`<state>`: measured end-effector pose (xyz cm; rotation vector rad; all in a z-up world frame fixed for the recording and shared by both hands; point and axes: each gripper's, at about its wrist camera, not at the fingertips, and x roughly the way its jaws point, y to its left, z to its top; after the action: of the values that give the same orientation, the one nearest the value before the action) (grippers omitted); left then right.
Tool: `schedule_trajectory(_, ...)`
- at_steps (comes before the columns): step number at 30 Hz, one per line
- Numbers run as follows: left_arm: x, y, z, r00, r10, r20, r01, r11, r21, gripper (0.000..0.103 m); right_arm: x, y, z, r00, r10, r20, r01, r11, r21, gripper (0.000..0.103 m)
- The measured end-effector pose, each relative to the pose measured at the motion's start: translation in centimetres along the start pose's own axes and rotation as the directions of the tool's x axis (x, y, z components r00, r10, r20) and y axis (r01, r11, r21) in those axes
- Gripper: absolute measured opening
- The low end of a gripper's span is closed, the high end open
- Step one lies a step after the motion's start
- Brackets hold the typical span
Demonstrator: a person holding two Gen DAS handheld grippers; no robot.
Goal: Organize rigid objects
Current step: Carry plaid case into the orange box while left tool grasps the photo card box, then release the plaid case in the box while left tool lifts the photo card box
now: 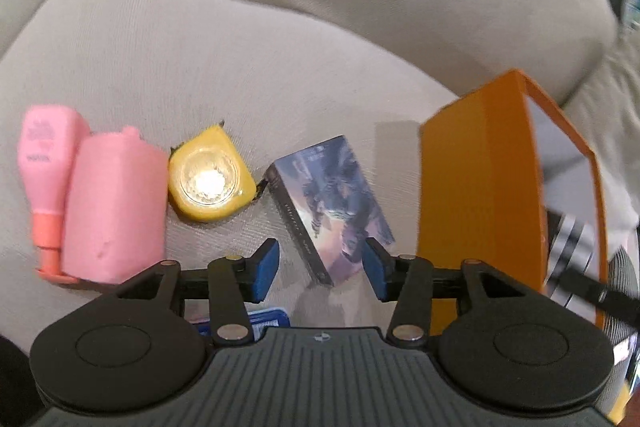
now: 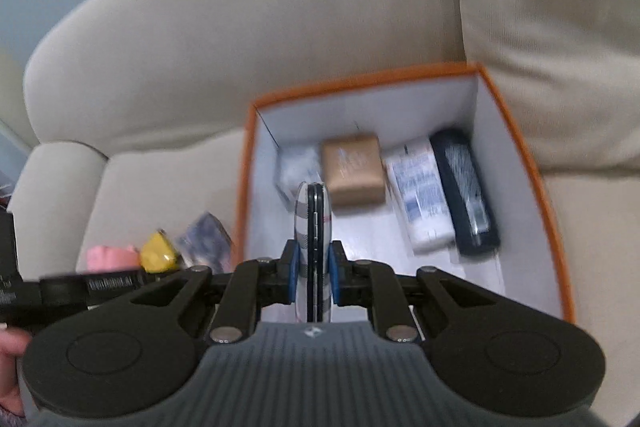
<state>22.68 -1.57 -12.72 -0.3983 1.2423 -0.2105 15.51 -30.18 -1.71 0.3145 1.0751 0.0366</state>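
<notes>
Right wrist view: a thin flat disc-shaped thing with a dark rim and a pale plaid face point(image 2: 313, 227) stands on edge between the blue pads of the right gripper point(image 2: 313, 277), which are drawn nearly together and press on both its faces. Its flat plane runs straight ahead along the fingers, so it hangs edge-on over the white floor of the open orange cardboard box point(image 2: 516, 115). Inside that box, along the far wall, lie a tan block point(image 2: 352, 167), a white printed tube point(image 2: 420, 195) and a dark slim case point(image 2: 466, 187); the near floor under the disc is bare. By my reading, the coming move is to lower and let go there.

On the beige sofa cushion point(image 1: 200, 47) in the left wrist view, a small box with a blue-grey picture cover point(image 1: 332, 203) lies flat, its long axis slanting away and to the left. The left gripper point(image 1: 320, 263) stands about half open with nothing pressed; the box's near end lies between and below its pads. A yellow tape measure point(image 1: 210, 179), a pink block point(image 1: 116, 203) and a pink bottle point(image 1: 48, 163) lie further left.
</notes>
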Motion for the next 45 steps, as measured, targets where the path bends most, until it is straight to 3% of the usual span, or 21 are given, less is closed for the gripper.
schedule_trajectory(3, 1.8, 0.4, 0.4, 1.000, 0.009, -0.018, -0.010, 0.998, -0.057, 0.056, 2.3, -0.7, 0.1, 0.998, 0.030, -0.048, -0.029, 0.999, 0.013, 0.016)
schedule_trajectory(4, 2.1, 0.5, 0.5, 1.000, 0.003, -0.017, -0.004, 0.997, -0.074, 0.063, 3.0, -0.9, 0.2, 0.997, 0.050, -0.063, -0.049, 0.999, 0.013, 0.016)
schedule_trajectory(6, 2.5, 0.6, 0.7, 1.000, -0.013, -0.004, 0.013, 0.995, -0.100, 0.065, 3.9, -1.0, 0.5, 0.993, 0.084, -0.081, -0.083, 0.996, 0.011, 0.016)
schedule_trajectory(16, 3.4, -0.4, 1.2, 1.000, 0.003, 0.018, -0.001, 0.992, -0.123, 0.082, 8.5, -2.1, 3.0, 0.966, 0.197, -0.165, -0.199, 0.980, 0.003, 0.016)
schedule_trajectory(21, 4.1, -1.2, 1.0, 0.999, 0.026, 0.036, -0.022, 0.993, -0.114, 0.084, 10.2, -3.0, 3.3, 0.957, 0.236, -0.166, -0.229, 0.972, 0.057, 0.016)
schedule_trajectory(26, 4.0, -2.3, 0.7, 0.998, 0.046, 0.050, -0.042, 0.996, -0.075, 0.077, 10.5, -3.3, 3.1, 0.968, 0.191, -0.163, -0.184, 0.981, 0.057, 0.020)
schedule_trajectory(29, 3.4, -2.5, 0.5, 0.997, 0.059, 0.058, -0.056, 0.998, -0.038, 0.075, 10.8, -3.1, 2.7, 0.977, 0.116, -0.179, -0.117, 0.993, 0.004, 0.022)
schedule_trajectory(33, 3.4, -3.3, 0.3, 0.996, 0.080, 0.043, -0.081, 0.997, 0.008, 0.073, 10.3, -2.5, 2.0, 0.981, 0.085, -0.177, -0.095, 0.995, -0.044, 0.024)
schedule_trajectory(35, 3.2, -3.4, 0.2, 0.996, 0.086, 0.032, -0.087, 0.996, 0.029, 0.073, 10.0, -2.1, 1.9, 0.981, 0.072, -0.180, -0.084, 0.994, -0.062, 0.033)
schedule_trajectory(40, 2.5, -3.0, 0.1, 0.996, 0.086, 0.021, -0.087, 0.995, 0.055, 0.071, 10.6, -1.7, 0.8, 0.967, 0.116, -0.226, -0.119, 0.993, -0.003, 0.034)
schedule_trajectory(45, 2.2, -2.8, 0.2, 0.998, 0.062, 0.019, -0.063, 0.996, 0.066, 0.071, 11.3, -0.4, 0.7, 0.976, 0.086, -0.202, -0.077, 0.996, 0.053, 0.035)
